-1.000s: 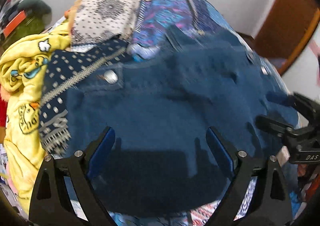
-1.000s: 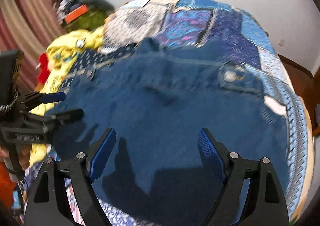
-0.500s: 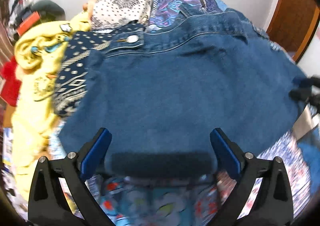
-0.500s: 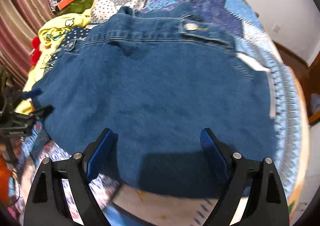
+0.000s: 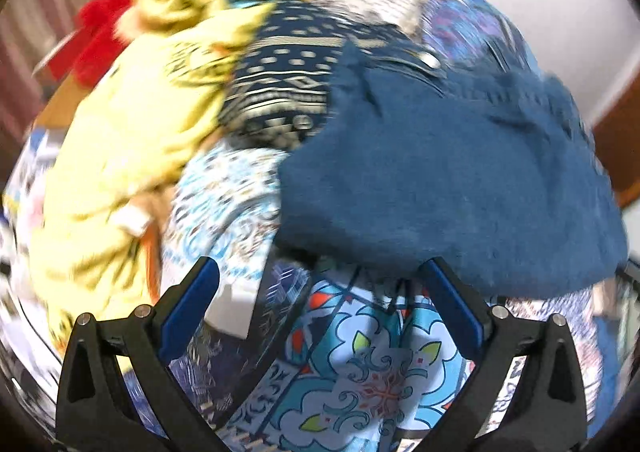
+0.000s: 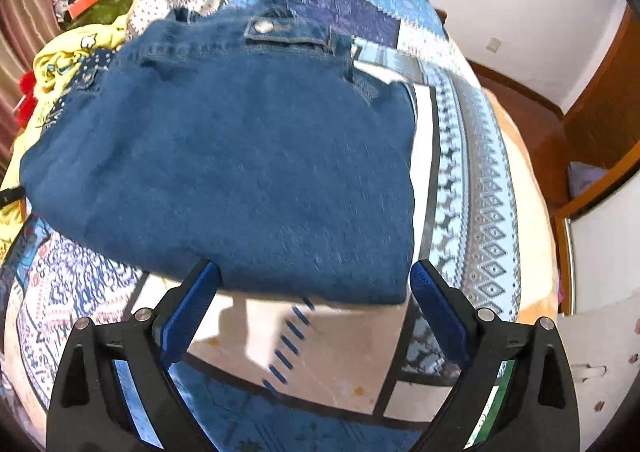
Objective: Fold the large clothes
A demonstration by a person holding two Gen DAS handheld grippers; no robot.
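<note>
A folded blue denim garment (image 6: 240, 156) lies flat on the patchwork bedspread (image 6: 472, 156), a metal button near its far edge. In the left wrist view the same denim garment (image 5: 448, 172) fills the right half, its near hem just beyond the fingertips. My left gripper (image 5: 320, 304) is open wide over the bedspread (image 5: 360, 364) with nothing between its blue pads. My right gripper (image 6: 314, 304) hovers at the denim's near hem, its jaws still opening, and only bedspread shows between the pads.
A yellow printed garment (image 5: 132, 140) and a navy patterned cloth (image 5: 280, 72) are heaped left of the denim, with something red (image 5: 96, 40) behind them. The bed's right edge drops to a wooden floor and door frame (image 6: 592, 124).
Both grippers have drawn back toward the near side of the bed, off the denim, and opened wider. The left view has swung left, so the yellow heap now fills its left half.
</note>
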